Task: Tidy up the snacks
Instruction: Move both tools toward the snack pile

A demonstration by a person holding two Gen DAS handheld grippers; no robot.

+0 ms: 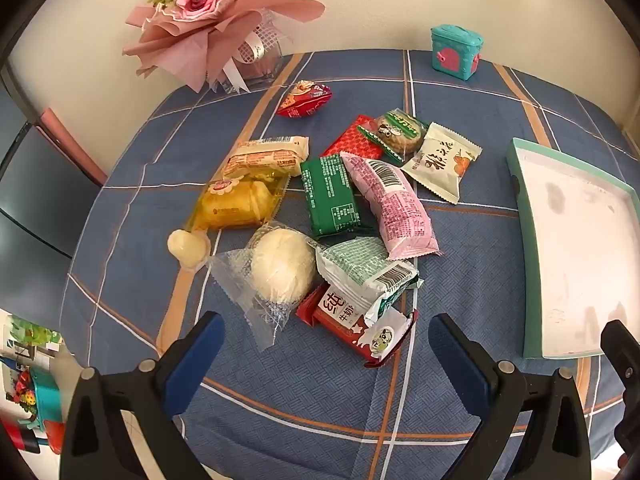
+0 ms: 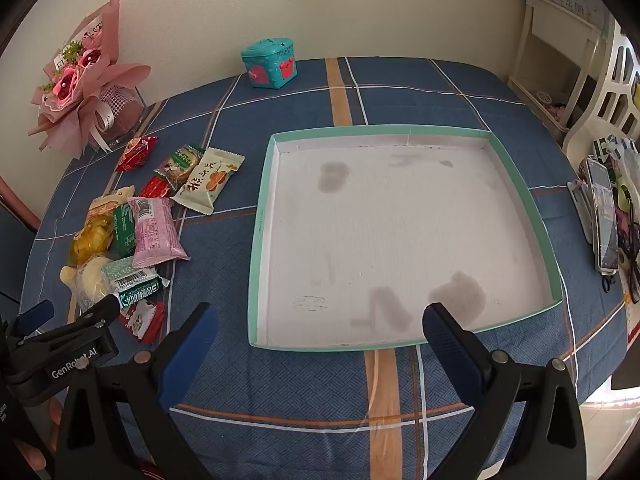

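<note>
Clearly, nothing is packed yet: the snacks [image 1: 320, 208] lie in a loose heap on the left part of the desk [image 1: 480, 240], and the shallow green-rimmed tray [image 2: 260, 208] to the right of them holds nothing, only some grey stains on its white floor. The left tool [image 1: 326, 344] hovers at the near edge of the heap with its jaws spread wide and nothing between them. The right tool [image 2: 320, 332] hangs over the near rim of the tray, equally wide open and carrying nothing.

The risk I see is in the heap itself. The packets overlap — the pink packet [image 1: 390, 208] rests on the green one [image 1: 330, 198], and the pale green-and-white packet [image 1: 368, 276] covers part of the red milk packet [image 1: 356, 324]. A grasp on a lower packet would probably drag its neighbours along. The round bun in the clear wrapper [image 1: 280, 268] looks soft, so a hard squeeze may crush it, and the slippery film may slide out of the pads. The small white candy [image 1: 188, 246] lies near the left border of the desk; a careless push could send it off.
</note>
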